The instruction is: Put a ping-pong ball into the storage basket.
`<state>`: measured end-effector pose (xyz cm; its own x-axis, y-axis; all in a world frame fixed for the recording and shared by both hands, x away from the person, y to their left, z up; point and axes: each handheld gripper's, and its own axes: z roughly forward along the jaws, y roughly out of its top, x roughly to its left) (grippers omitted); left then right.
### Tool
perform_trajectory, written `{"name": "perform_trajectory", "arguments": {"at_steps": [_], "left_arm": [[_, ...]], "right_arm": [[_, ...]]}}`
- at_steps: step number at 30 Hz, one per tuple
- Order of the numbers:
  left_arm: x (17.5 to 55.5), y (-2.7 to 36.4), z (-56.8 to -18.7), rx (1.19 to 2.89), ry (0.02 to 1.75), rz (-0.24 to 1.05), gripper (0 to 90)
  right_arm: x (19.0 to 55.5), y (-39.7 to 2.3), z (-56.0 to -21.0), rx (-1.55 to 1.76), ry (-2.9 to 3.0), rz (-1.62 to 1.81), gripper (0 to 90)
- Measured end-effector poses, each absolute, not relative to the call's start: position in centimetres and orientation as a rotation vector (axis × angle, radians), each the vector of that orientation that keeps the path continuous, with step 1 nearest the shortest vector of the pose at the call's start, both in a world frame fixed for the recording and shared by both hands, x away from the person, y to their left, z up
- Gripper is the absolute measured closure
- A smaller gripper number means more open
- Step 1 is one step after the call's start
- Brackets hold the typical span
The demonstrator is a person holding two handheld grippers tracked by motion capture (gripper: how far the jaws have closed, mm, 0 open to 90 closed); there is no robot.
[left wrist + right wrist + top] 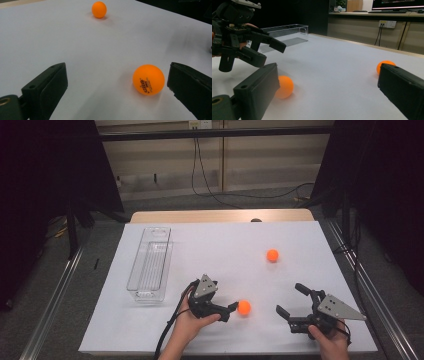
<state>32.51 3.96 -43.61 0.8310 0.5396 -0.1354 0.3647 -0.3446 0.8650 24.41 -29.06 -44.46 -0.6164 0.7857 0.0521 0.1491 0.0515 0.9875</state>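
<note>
You are reaching your left gripper [231,312], jaws spread wide, around the near orange ping-pong ball [244,307] on the white table [220,245]. It is probably very light and rolls easily, so squeeze gently across its middle. Your right gripper [291,301] is waiting, spread open.

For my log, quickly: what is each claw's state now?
Left claw: open, near ball between its jaws, not gripped.
Right claw: open, holding nothing.

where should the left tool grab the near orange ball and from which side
Across its middle, at the widest part: the near ball is round, so off-centre jaws would likely squirt it away. Come low along the table from the left tool, whose open jaws already flank it, nearer one jaw.
</note>
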Motion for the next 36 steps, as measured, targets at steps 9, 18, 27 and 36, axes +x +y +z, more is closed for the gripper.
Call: {"name": "perform_trajectory", "arguments": {"at_steps": [9, 18, 27, 36], "left_arm": [[32.5, 3.7, -43.5, 1.978, 0.663, 0.204, 3.2], [32.5, 3.3, -43.7, 1.987, 0.658, 0.212, 2.8], [32.4, 3.0, -43.7, 1.995, 0.652, 0.205, 2.4], [32.3, 2.5, -43.7, 2.012, 0.626, 0.197, 3.6]], "right_arm": [[24.4, -29.1, -44.4, 0.936, 1.817, 1.606, 3.2], [24.4, -29.1, -44.5, 0.935, 1.818, 1.602, 3.2], [24.4, -29.0, -44.4, 0.936, 1.818, 1.604, 3.2], [24.4, -29.1, -44.4, 0.935, 1.817, 1.606, 3.2]]}}
